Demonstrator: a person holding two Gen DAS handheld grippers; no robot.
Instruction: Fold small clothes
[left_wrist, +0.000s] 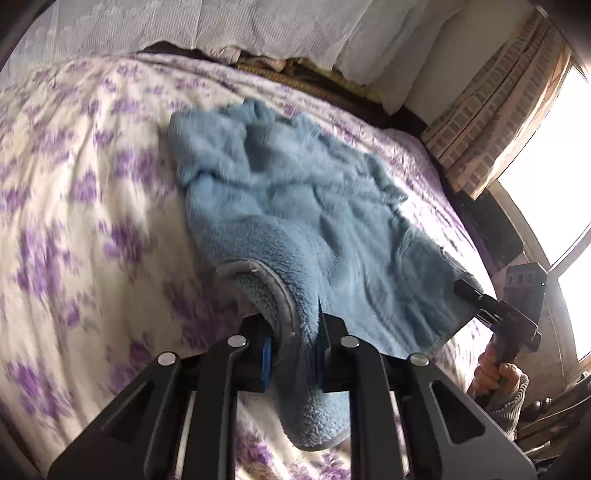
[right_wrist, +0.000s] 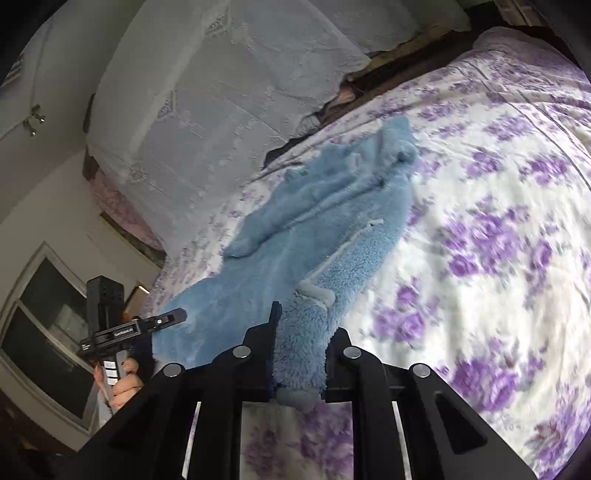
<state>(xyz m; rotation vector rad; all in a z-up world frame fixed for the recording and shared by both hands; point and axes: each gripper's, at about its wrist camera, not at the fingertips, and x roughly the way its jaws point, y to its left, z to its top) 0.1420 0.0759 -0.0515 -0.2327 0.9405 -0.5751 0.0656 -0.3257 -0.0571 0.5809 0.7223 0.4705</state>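
A small light-blue fleece garment (left_wrist: 295, 206) lies stretched across a bed with a white and purple flowered cover (left_wrist: 74, 192). My left gripper (left_wrist: 293, 343) is shut on one near edge of it, with a grey-trimmed fold bunched between the jaws. My right gripper (left_wrist: 469, 291) shows at the right, shut on the other near corner. In the right wrist view my right gripper (right_wrist: 299, 354) is shut on a bunch of the garment (right_wrist: 325, 229), and my left gripper (right_wrist: 173, 317) holds the far corner at the left. The near edge is lifted off the bed.
A pale textured blanket (left_wrist: 258, 26) is piled along the bed's far side. A checked curtain (left_wrist: 491, 122) and a bright window (left_wrist: 554, 155) stand at the right. A dark window (right_wrist: 48, 332) and a wall (right_wrist: 44, 206) show at the left in the right wrist view.
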